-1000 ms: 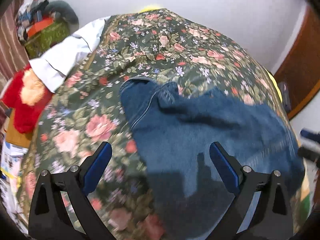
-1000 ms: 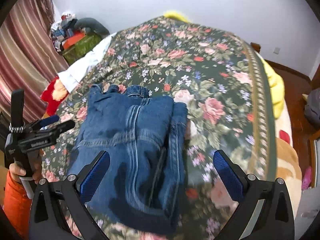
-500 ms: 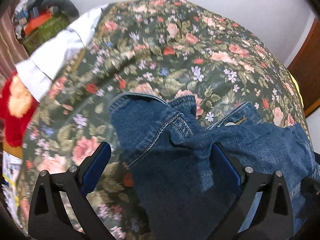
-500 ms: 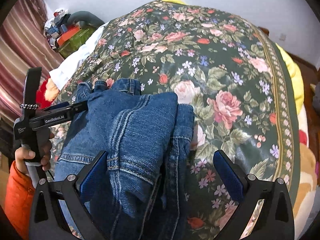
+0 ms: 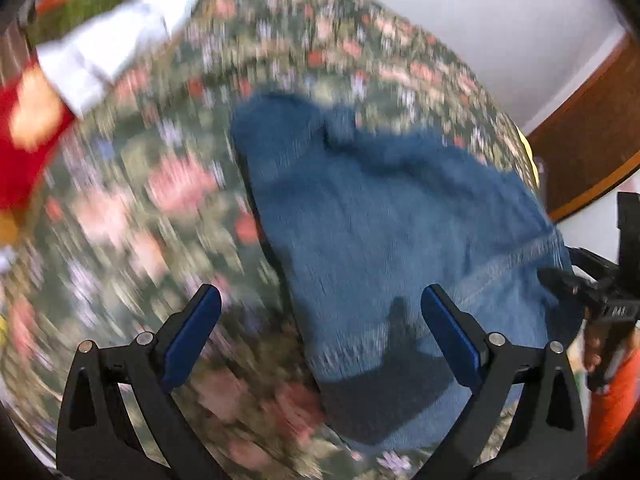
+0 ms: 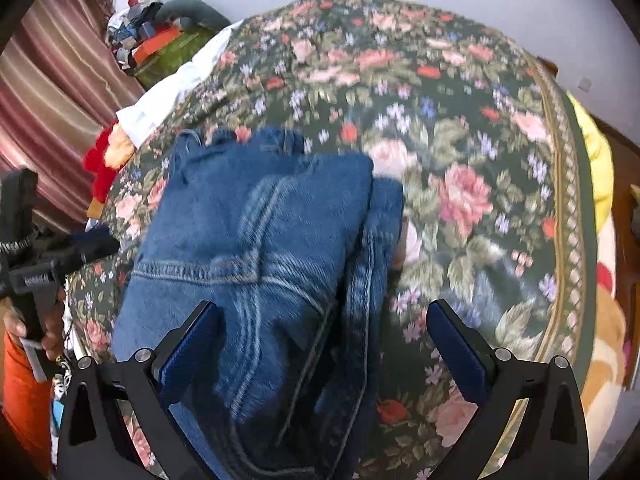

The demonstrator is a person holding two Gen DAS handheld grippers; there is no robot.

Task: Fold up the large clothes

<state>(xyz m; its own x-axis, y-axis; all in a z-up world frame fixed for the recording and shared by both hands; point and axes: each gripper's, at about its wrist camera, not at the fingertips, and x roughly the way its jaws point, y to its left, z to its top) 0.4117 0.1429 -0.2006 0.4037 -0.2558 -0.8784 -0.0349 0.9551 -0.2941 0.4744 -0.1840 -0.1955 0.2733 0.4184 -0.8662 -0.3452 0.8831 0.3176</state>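
A pair of blue jeans [image 6: 260, 248] lies folded on the floral bedspread [image 6: 460, 128]. In the blurred left wrist view the jeans [image 5: 380, 220] fill the centre and right. My left gripper [image 5: 320, 316] is open and empty, hovering over the jeans' left edge; it also shows at the left of the right wrist view [image 6: 80, 252]. My right gripper [image 6: 322, 332] is open and empty above the near end of the jeans, astride their right edge. It shows at the right of the left wrist view [image 5: 576, 284].
A white cloth [image 6: 168, 96] and a red and orange item [image 6: 106, 156] lie at the bed's left edge. Piled belongings [image 6: 160, 40] and a striped curtain [image 6: 48, 92] stand at the left. A yellow blanket [image 6: 596, 152] hangs off the right. A wooden door [image 5: 588, 140] shows in the left wrist view.
Both grippers have pulled back from the jeans after dipping close to them. The left wrist view is now motion-blurred as the left gripper swings. The jeans stay folded on the bed.
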